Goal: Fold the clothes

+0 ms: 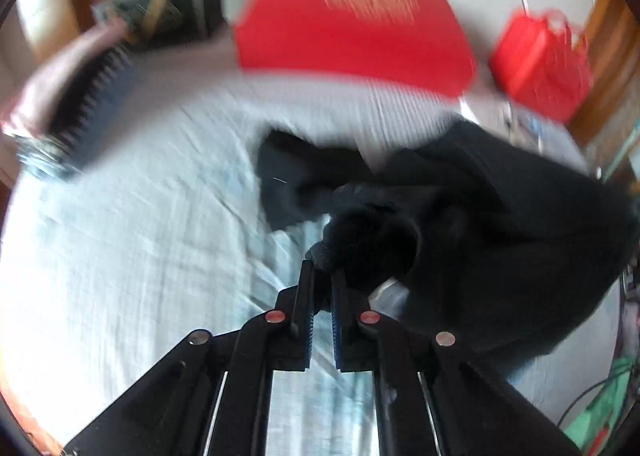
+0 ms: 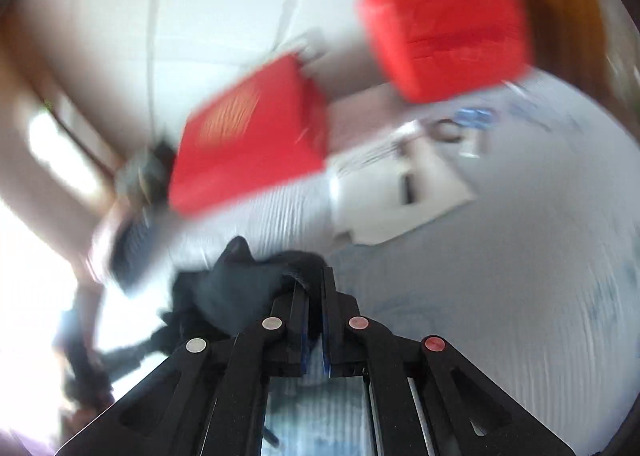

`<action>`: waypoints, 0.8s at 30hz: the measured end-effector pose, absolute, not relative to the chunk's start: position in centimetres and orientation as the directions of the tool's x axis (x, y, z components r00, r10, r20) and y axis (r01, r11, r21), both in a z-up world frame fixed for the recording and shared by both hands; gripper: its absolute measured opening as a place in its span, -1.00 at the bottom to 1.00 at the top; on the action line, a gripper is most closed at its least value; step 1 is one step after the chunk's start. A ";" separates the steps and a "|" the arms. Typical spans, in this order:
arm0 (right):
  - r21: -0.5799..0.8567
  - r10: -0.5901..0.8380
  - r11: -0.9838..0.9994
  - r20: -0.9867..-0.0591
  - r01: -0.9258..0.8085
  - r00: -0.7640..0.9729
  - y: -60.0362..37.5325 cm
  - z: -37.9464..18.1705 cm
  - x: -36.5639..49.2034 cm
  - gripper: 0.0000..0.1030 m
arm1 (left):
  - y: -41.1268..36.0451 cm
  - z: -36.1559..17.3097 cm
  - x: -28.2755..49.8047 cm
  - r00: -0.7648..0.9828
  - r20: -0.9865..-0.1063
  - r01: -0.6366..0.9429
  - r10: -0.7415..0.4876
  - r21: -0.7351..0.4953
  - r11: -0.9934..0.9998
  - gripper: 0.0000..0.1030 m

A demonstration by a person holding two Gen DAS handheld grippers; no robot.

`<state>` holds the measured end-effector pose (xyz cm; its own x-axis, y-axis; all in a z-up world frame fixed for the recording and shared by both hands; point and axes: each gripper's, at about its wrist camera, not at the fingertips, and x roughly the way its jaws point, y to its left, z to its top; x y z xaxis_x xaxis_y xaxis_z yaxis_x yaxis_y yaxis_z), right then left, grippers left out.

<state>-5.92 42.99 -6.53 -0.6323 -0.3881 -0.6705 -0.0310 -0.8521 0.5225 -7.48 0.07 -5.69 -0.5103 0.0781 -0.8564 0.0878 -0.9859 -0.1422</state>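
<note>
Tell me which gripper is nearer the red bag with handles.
Right, as far as I can judge. The right gripper faces the red bag ahead; the left gripper has it far off right.

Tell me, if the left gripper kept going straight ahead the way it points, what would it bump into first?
Most likely the black garment: the left gripper already pinches a fold of it, and more dark cloth lies bunched just ahead. The red box sits farther off, though blur makes depth uncertain.

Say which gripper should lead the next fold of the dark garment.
Probably left gripper: its view shows most of the dark garment spread on the bed. The right gripper pinches only a bunched edge.
</note>
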 end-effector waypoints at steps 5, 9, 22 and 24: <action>0.555 -0.390 -0.805 -0.761 -0.210 -0.518 46.3 -9.4 -2.0 -0.24 | -2.1 -1.3 -7.0 -0.515 -0.855 0.067 0.062 -0.113 -0.991 -0.79; 0.438 -0.307 -0.850 -0.864 -0.294 -0.399 47.0 -13.0 0.1 -0.14 | -2.9 -4.2 -6.7 -0.411 -0.911 0.092 0.028 -0.072 -0.993 -0.32; 0.349 -0.269 -0.918 -0.897 -0.187 -0.351 42.7 -14.2 -6.9 -0.01 | -5.3 -10.8 -11.8 -0.338 -0.940 0.199 -0.034 -0.036 -0.979 0.12; 0.319 -0.249 -0.932 -0.909 -0.173 -0.335 41.4 -14.8 -8.8 0.04 | -5.7 -12.6 -11.7 -0.301 -0.953 0.210 -0.027 -0.039 -0.977 0.12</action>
